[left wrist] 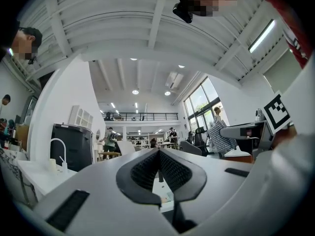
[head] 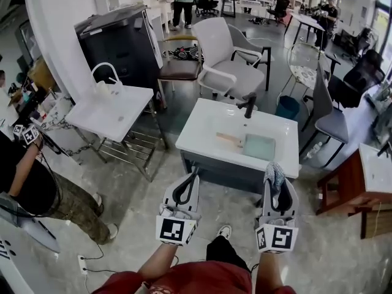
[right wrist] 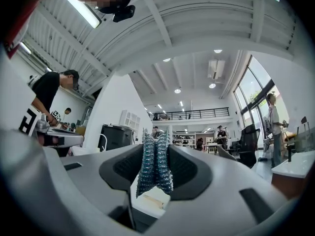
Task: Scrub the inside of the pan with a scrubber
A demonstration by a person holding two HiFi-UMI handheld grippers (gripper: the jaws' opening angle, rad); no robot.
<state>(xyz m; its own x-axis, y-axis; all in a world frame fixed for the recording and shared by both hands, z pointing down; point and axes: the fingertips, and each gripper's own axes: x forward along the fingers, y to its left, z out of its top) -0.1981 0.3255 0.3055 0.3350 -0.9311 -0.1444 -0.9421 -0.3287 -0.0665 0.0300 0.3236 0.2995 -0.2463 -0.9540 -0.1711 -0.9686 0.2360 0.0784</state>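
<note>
**Grippers.** Two grippers are counted. The left gripper (head: pixel 190 177) is held short of the near edge of the white counter (head: pixel 205 127), raised and level. In the left gripper view its jaws are seen brought together with nothing between them. It is judged to be kept free for steadying the pan.

The right gripper (head: pixel 274 171) is held short of the same near edge, towards the counter's right end. Its jaws are clamped on one scrubber (right wrist: pixel 154 171), a blue-grey metallic mesh pad pinched upright, with its top showing above the jaws and its lower end hanging just below them. The pad is judged to be carried this way so that a free face can be pressed against the pan.

**Counter.** One dark faucet (head: pixel 249 105) stands at the far edge of the counter. Two flat items lie side by side on the counter, nearer than the faucet: one tan block (head: pixel 228 141) and one pale green square (head: pixel 260 147). They appear to touch, though this cannot be confirmed.

**Task item.** No pan can be identified with certainty. Whether the green square is the pan or a basin cannot be told at this range. Neither gripper is over the counter, so scrubbing is judged not yet begun.
</note>
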